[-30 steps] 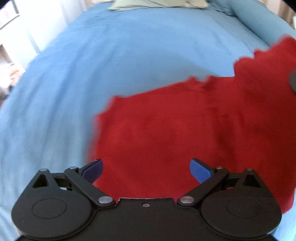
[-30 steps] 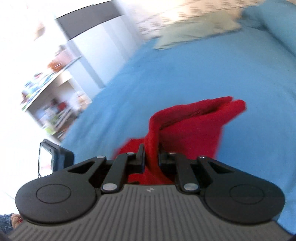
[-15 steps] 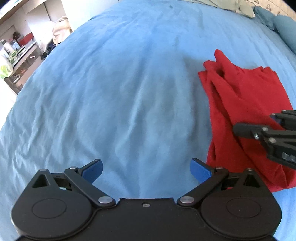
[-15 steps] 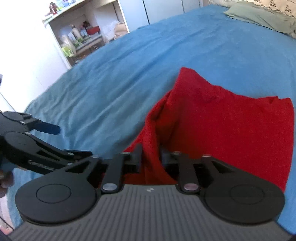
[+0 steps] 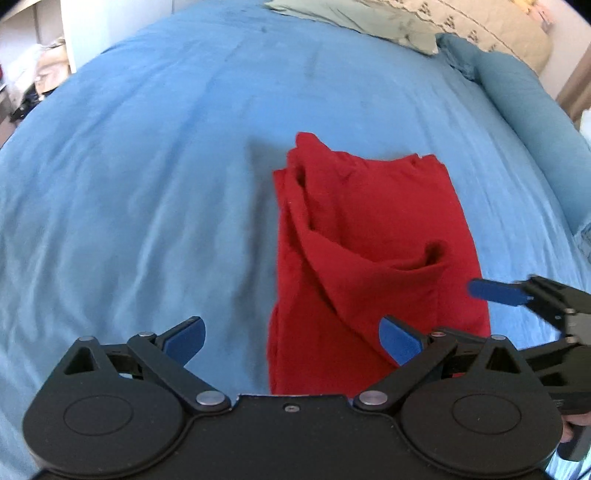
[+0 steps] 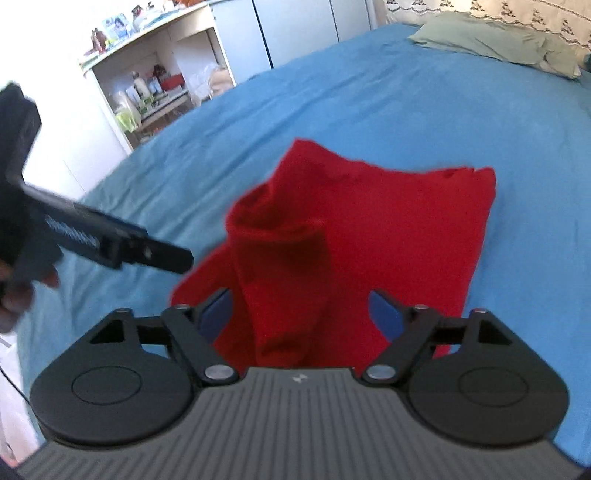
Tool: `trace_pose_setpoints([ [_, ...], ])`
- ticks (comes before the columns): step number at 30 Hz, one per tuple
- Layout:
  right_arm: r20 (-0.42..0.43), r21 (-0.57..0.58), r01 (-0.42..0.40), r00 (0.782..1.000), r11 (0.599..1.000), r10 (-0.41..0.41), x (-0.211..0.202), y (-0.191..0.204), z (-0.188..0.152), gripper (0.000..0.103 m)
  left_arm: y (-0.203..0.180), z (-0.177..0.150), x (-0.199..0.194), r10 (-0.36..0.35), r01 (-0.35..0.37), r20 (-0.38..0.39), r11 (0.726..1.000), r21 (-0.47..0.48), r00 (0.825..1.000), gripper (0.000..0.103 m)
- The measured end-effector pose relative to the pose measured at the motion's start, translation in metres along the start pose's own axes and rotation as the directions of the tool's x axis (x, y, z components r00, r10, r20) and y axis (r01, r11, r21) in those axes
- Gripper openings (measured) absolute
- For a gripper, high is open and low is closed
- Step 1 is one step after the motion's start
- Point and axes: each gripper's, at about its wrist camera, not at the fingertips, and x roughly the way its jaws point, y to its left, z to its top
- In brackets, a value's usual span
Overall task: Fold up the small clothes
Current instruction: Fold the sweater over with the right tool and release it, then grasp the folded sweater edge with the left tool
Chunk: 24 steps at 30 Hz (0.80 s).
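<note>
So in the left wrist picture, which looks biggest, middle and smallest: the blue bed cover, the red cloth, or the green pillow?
1. The blue bed cover, filling most of the picture.
2. The red cloth, a folded patch on it.
3. The green pillow, just a strip at the top. It lies farthest from the camera and is cut off, so it may really be bigger than it looks.

folded garment (image 5: 373, 236) on the bed (image 5: 147, 166), pillow (image 5: 354, 18) at the far end, shelves (image 6: 155, 88) beyond the bed's left side
</note>
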Motion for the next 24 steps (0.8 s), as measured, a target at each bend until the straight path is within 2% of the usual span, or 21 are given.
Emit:
trace_pose_setpoints([
  [1, 0.000, -0.011, 0.007, 1.000, 1.000, -0.007, 0.009, -0.002, -0.002, 0.076, 0.001, 0.003, 0.003, -0.002, 0.002, 0.001, 1.000, 0.006, 1.000, 0.102],
  [3, 0.005, -0.012, -0.006, 1.000, 1.000, 0.006, 0.024, -0.005, -0.003, 0.067, 0.001, 0.007, 0.006, -0.019, 0.019, 0.000, 1.000, 0.011, 1.000, 0.102],
  [6, 0.018, 0.020, -0.054, 0.998, 0.998, 0.053, 0.031, -0.005, 0.000, 0.025, 0.011, 0.013, 0.009, -0.023, 0.023, -0.011, 1.000, 0.000, 1.000, 0.101],
  [7, 0.027, 0.016, -0.075, 0.997, 0.997, 0.075, 0.027, 0.001, 0.001, 0.022, 0.015, 0.014, 0.006, -0.015, 0.015, -0.014, 1.000, -0.006, 1.000, 0.101],
  [10, 0.038, -0.055, -0.095, 0.995, 0.994, 0.097, 0.015, 0.030, -0.002, 0.021, 0.025, 0.013, -0.007, 0.017, -0.017, -0.013, 0.999, -0.027, 1.000, 0.101],
  [13, -0.015, -0.147, -0.134, 0.991, 0.980, 0.133, 0.021, 0.062, -0.014, 0.021, 0.041, 0.009, -0.015, 0.046, -0.047, -0.023, 0.997, -0.065, 0.999, 0.101],
  [17, -0.083, -0.267, -0.118, 0.992, 0.956, 0.099, 0.044, 0.089, -0.036, 0.026, 0.052, 0.002, -0.015, 0.060, -0.062, -0.034, 0.995, -0.080, 0.998, 0.101],
  [18, -0.089, -0.270, -0.111, 0.992, 0.956, 0.090, 0.046, 0.090, -0.038, 0.029, 0.051, 0.002, -0.014, 0.061, -0.063, -0.033, 0.995, -0.073, 0.998, 0.101],
  [20, -0.081, -0.258, -0.108, 0.993, 0.960, 0.090, 0.039, 0.088, -0.039, 0.054, 0.044, 0.002, -0.016, 0.050, -0.051, -0.023, 0.997, -0.057, 0.998, 0.101],
  [21, -0.063, -0.255, -0.106, 0.994, 0.961, 0.093, 0.028, 0.086, -0.039, 0.073, 0.040, 0.002, -0.018, 0.034, -0.034, -0.011, 0.998, -0.050, 0.999, 0.101],
  [22, -0.028, -0.258, -0.098, 0.995, 0.961, 0.094, 0.016, 0.082, -0.039, 0.079, 0.037, 0.001, -0.020, 0.013, -0.013, -0.001, 0.999, -0.045, 1.000, 0.101],
  [24, 0.004, -0.253, -0.059, 0.998, 0.966, 0.062, -0.008, 0.072, -0.038, 0.081, 0.026, 0.000, -0.022, -0.040, 0.040, 0.007, 0.999, -0.036, 0.999, 0.102],
])
